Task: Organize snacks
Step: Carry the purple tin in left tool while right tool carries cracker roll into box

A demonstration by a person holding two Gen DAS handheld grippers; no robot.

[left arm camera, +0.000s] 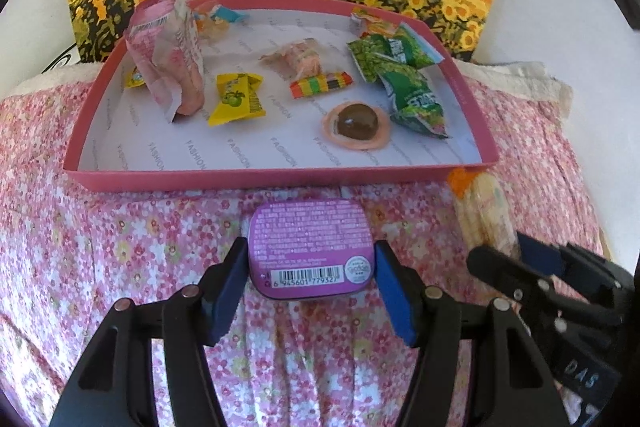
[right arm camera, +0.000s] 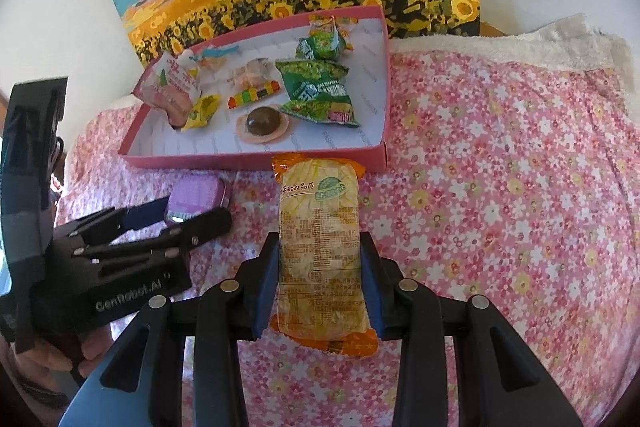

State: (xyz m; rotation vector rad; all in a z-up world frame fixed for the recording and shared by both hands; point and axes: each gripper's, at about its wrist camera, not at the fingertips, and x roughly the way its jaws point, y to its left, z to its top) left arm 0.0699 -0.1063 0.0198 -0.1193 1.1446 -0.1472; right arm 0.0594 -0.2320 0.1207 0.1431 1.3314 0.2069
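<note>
Left tool [left arm camera: 312,267] clamps purple tin [left arm camera: 310,243] (barcode up); right tool [right arm camera: 320,263] pinches orange-ended snack pack [right arm camera: 320,239]. Both sit on floral cloth [right arm camera: 500,207], near pink tray [left arm camera: 280,179].

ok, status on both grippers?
Left gripper shut on tin. Right gripper shut on cracker pack. Tray ahead, nothing in between.

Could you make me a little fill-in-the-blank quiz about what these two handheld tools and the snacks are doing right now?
1. The left tool is closed on a ____ tin.
2. The right tool grips an orange-edged snack packet lying ____ the pink tray.
3. The round chocolate sits ____ the tray.
4. The cloth under everything has a ____ pattern.

Missing words: purple; outside; inside; floral
</note>
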